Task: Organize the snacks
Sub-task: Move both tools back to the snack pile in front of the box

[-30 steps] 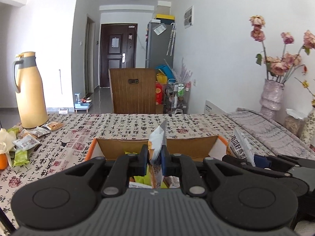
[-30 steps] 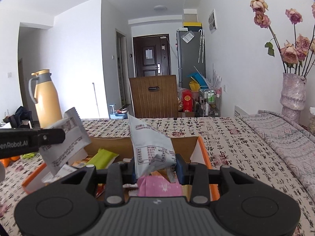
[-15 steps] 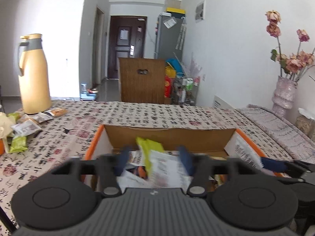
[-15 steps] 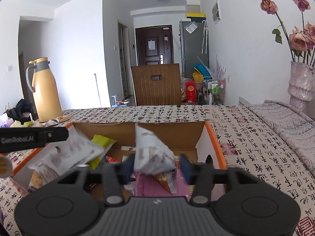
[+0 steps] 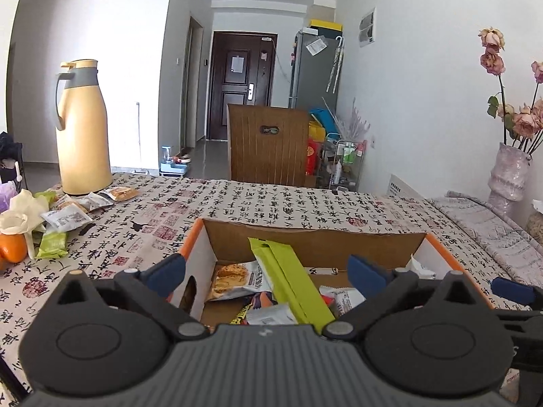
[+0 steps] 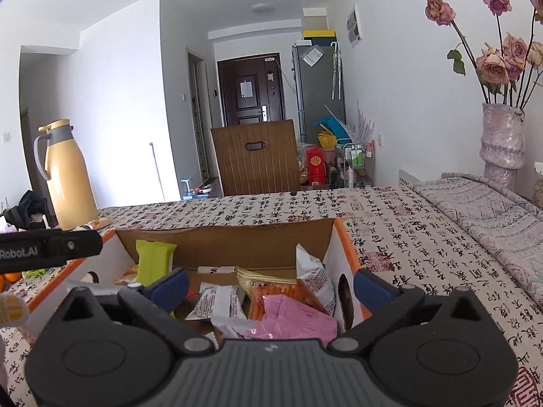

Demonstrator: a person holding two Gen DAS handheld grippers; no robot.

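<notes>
An open cardboard box (image 5: 312,240) with an orange rim sits on the patterned tablecloth, holding several snack packets. My left gripper (image 5: 266,271) hangs over its near left part, jaws opening, pads touching nothing. Below it lie a long green packet (image 5: 288,278) and a biscuit packet (image 5: 237,278). My right gripper (image 6: 271,285) hangs over the box (image 6: 220,244) too, jaws opening, nothing gripped. A white packet (image 6: 310,278), an orange packet (image 6: 271,291) and a pink packet (image 6: 292,322) lie beneath it. Several loose snacks (image 5: 68,217) lie on the table at the left.
A yellow thermos jug (image 5: 83,129) stands at the far left behind the loose snacks, with an orange (image 5: 12,247) near the left edge. A vase of dried roses (image 6: 502,139) and a folded cloth (image 6: 492,203) are at the right. A wooden chair (image 5: 268,146) stands beyond the table.
Both grippers have gone from shut on a packet to wide open. The two packets dropped into the box and lie among the others.
</notes>
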